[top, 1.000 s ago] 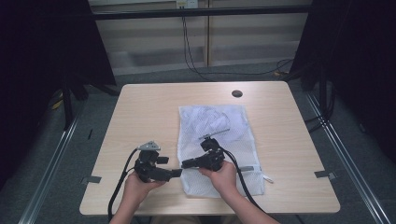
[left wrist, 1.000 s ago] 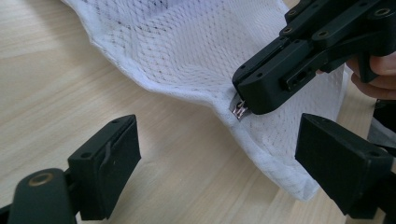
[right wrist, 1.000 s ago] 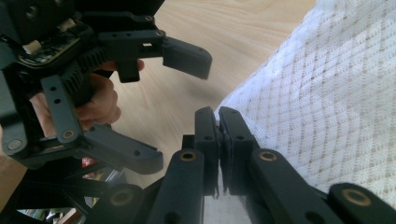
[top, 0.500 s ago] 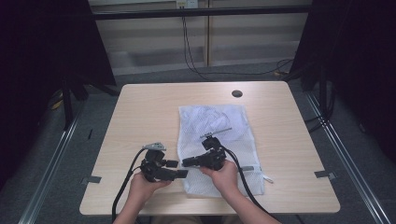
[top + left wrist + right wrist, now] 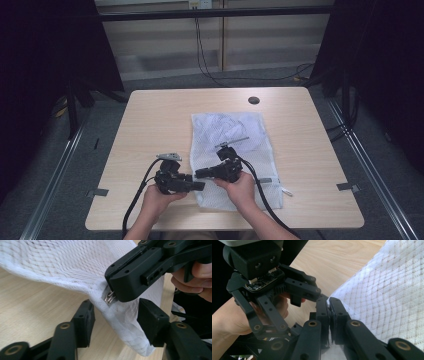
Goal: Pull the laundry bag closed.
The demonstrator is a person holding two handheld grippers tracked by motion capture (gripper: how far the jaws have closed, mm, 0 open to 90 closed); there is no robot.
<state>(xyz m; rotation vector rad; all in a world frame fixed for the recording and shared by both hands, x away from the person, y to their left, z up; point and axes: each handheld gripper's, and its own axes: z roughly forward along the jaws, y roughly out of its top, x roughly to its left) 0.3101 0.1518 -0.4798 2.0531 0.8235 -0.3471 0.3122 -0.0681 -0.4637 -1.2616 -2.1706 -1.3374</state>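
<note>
Because the right gripper (image 5: 112, 293) is pinched on nothing more than the small metal zipper pull (image 5: 109, 298) at the edge of the white mesh laundry bag (image 5: 232, 145), the hold is judged a slight one; the tab could slip from between the closed jaws if it is drawn at an angle, and the zip would then stay where it is; a pull made while the bag's edge is unsecured would likely drag the whole bag across the table (image 5: 150, 120) instead of running the slider along its track.

If the left gripper (image 5: 115, 322) is closed too far from the pull, the loose mesh could bunch between the two tools and the slider could jam on it; if it is closed too near, the two sets of jaws, already very close together, could knock against each other and the tab could be shaken loose.

The left gripper's jaws are held spread, one on either side of the bag's hemmed edge, with nothing yet clamped; the edge passes between them, and the pull lies just above and ahead of them, inside the right gripper's tips.

Seen from the right gripper view, the jaws are pressed together at the bag's border (image 5: 332, 307); the mesh spreads away to that gripper's right, and the left gripper (image 5: 304, 293) is found just to its left, almost touching; in the high view the bag's bulk is laid ahead of both grippers.
</note>
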